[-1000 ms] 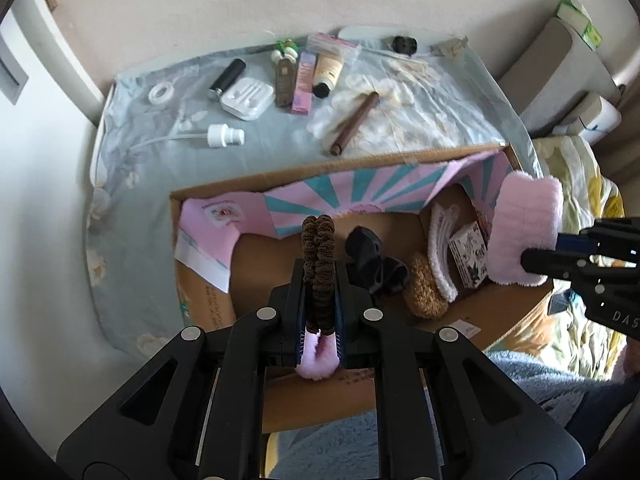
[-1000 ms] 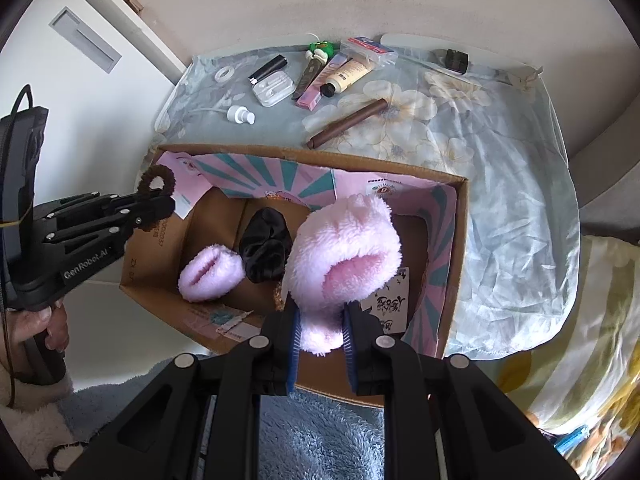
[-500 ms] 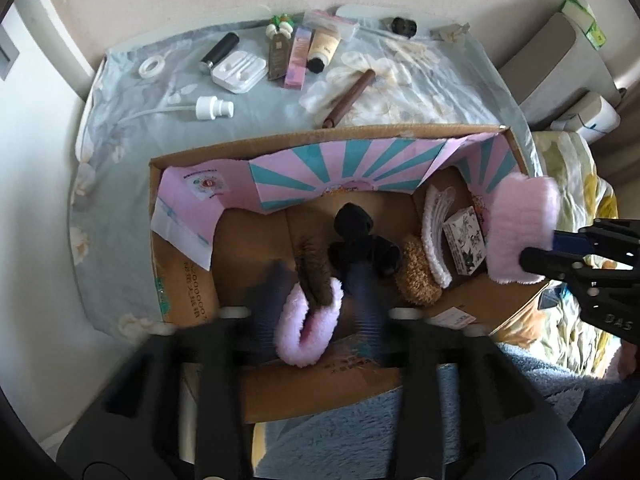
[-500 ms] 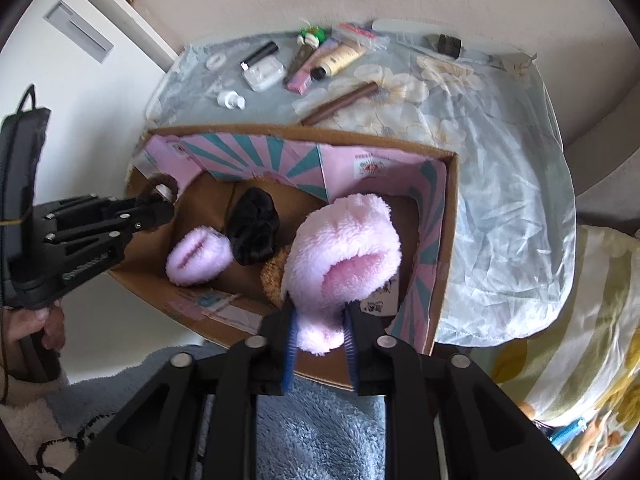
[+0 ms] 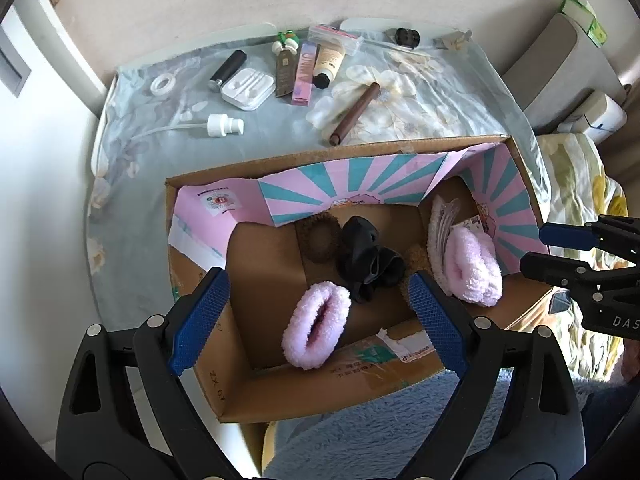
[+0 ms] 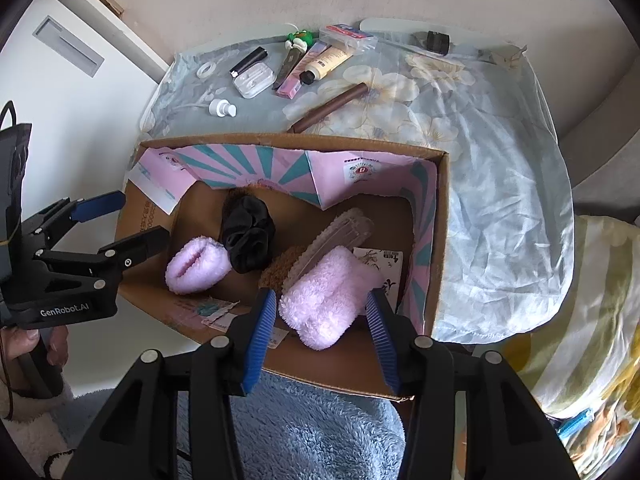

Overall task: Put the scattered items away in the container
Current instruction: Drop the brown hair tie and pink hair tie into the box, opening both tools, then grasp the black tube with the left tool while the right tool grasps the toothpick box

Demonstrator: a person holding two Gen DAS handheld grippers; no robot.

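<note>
**Q:** Both tools over the box. What are they holding?

**A:** Nothing. My left gripper has just been opening and its jaws stand wide apart, empty; the small pink scrunchie lies below and between them on the floor of the cardboard box, and the brown hair tie sits farther ahead. My right gripper has just been opening too, and its pads flank the pink fluffy headband without pressing on it.

**Q:** So what does the next move turn on?

**A:** Direction, I'd judge. Everything left out is straight ahead of both tools, beyond the box's far wall, on the flowered cloth. The brown stick lies nearest that wall, its long axis slanting up to the right. The white spray cap and earphone case sit ahead and left.

**Q:** Which hand goes where?

**A:** The stick looks closer to my right gripper; the spray cap to my left. For the stick, the jaws would need to close across that slant, not along it.
</note>
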